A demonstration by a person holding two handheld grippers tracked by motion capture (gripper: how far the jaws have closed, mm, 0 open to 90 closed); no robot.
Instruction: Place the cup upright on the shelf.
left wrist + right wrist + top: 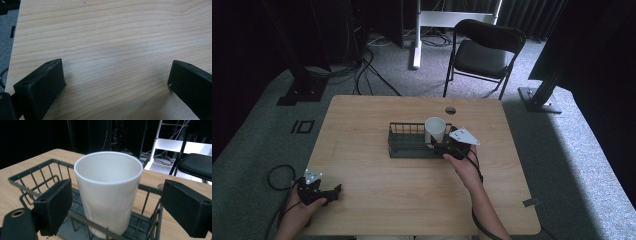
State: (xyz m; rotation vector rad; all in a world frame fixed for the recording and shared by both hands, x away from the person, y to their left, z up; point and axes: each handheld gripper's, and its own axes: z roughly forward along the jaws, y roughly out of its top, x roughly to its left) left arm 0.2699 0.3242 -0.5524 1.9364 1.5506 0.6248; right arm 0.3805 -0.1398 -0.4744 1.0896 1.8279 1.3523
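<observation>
A white cup [435,129] stands upright in the right end of a dark wire basket [404,142] at the middle of the wooden table [377,200]. My right gripper [443,145] sits at the basket's near right corner. In the right gripper view the cup [109,192] stands between the two spread jaws of that gripper [113,207], which is open; no pad touches it. My left gripper [334,191] rests at the table's front left corner. Its jaws stand wide apart over bare wood in the left gripper view, so the left gripper [115,80] is open and empty.
A black folding chair [484,50] stands beyond the table's far edge. Cables [362,70] run over the grey carpet, and black frame posts [302,85] stand at both far sides. A small round hole [450,110] lies near the table's far edge.
</observation>
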